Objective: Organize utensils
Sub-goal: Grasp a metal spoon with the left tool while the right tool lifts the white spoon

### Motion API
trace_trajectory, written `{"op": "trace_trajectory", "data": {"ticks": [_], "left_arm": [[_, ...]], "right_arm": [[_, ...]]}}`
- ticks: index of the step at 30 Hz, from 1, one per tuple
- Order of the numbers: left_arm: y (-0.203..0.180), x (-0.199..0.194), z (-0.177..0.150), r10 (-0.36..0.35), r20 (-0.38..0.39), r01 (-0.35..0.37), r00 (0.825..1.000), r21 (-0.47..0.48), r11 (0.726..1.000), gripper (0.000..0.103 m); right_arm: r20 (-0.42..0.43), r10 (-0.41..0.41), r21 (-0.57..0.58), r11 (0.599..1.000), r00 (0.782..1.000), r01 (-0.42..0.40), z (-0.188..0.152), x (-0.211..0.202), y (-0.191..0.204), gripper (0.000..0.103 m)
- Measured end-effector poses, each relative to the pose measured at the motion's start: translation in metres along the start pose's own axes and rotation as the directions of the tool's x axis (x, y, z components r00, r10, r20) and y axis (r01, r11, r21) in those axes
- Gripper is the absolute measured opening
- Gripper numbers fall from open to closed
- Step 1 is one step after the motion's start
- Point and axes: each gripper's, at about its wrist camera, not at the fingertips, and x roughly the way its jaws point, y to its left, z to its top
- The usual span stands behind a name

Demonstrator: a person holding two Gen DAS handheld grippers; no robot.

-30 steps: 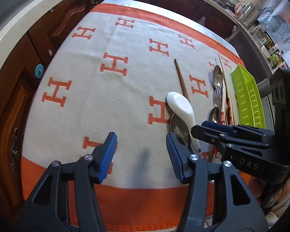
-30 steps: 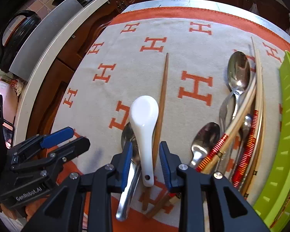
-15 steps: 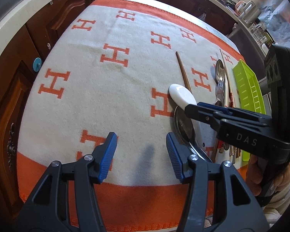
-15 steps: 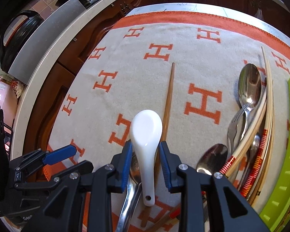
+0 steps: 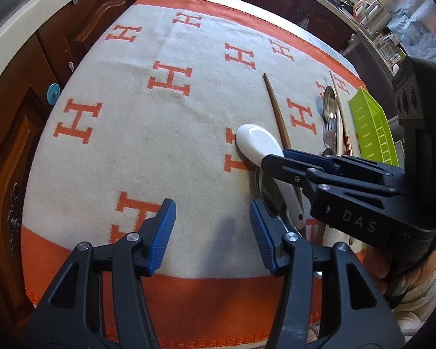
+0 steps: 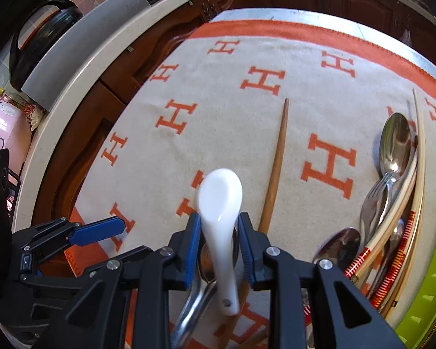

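Note:
A white ceramic spoon (image 6: 219, 192) lies over a metal spoon (image 5: 269, 192) on the H-patterned cloth (image 5: 160, 145). My right gripper (image 6: 218, 226) is shut on the white spoon's handle, with both blue pads pressed against its sides. The bowl (image 5: 255, 142) sticks out ahead of the fingers and the handle end trails behind them. A brown wooden chopstick (image 6: 276, 168) lies just right of it. My left gripper (image 5: 210, 206) stands open over bare cloth to the left of the spoons, holding nothing.
Further right lies a pile of metal spoons (image 6: 395, 145), a fork (image 6: 375, 203) and pale chopsticks with red bands (image 6: 360, 258). A lime green tray (image 5: 369, 128) sits beyond them at the cloth's right edge. Dark cabinets and a counter edge surround the table.
The right gripper slid forward along the white spoon's handle and closed on it. The spoon's bowl has shifted left. The left gripper stayed open and almost still.

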Motion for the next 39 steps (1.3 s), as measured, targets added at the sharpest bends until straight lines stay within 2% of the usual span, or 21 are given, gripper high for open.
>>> {"op": "trace_trajectory", "data": {"ticks": [2,10,13,14,15,20,24,30,34,39], "left_arm": [[0.000,0.000,0.000,-0.002,-0.002,0.002,1.000,0.001,1.000,0.050],[-0.001,0.002,0.000,-0.001,-0.011,0.001,1.000,0.003,1.000,0.050],[-0.002,0.003,-0.001,-0.003,-0.015,0.003,1.000,0.006,1.000,0.050],[-0.003,0.003,-0.001,-0.003,-0.016,0.003,1.000,0.008,1.000,0.050],[-0.004,0.003,-0.001,-0.004,-0.018,0.004,1.000,0.010,1.000,0.050],[-0.007,0.004,0.000,-0.018,-0.022,0.019,1.000,0.015,1.000,0.050],[-0.011,0.008,0.002,-0.057,-0.029,0.057,0.998,0.014,0.998,0.050],[-0.018,0.022,0.010,-0.092,-0.043,0.093,0.995,0.008,0.996,0.050],[-0.029,0.027,0.012,-0.062,-0.027,0.063,0.998,0.046,0.997,0.050],[-0.051,0.033,0.011,0.018,0.012,-0.019,1.000,0.130,0.991,0.050]], "right_arm": [[-0.013,0.020,0.016,1.000,1.000,-0.020,0.001,0.005,-0.003,0.028],[0.033,0.024,0.033,0.999,0.999,-0.025,0.001,0.005,-0.004,0.024],[0.061,0.025,0.040,0.999,0.998,-0.028,0.000,0.000,-0.006,0.019],[0.068,0.025,0.038,0.999,0.997,-0.027,0.000,-0.001,-0.006,0.012],[0.078,0.021,0.036,0.999,0.997,-0.024,0.000,-0.003,-0.005,0.009],[0.106,0.032,0.024,0.999,0.994,-0.035,-0.001,-0.012,-0.003,0.009],[0.137,0.048,0.021,0.998,0.989,-0.052,-0.004,-0.024,-0.003,0.009],[0.178,0.039,0.055,0.997,0.983,-0.049,-0.013,-0.046,-0.017,0.009],[0.212,0.009,0.074,0.997,0.977,-0.025,-0.025,-0.065,-0.029,0.009],[0.241,-0.030,0.092,0.996,0.970,0.008,-0.043,-0.084,-0.039,0.009]]}}
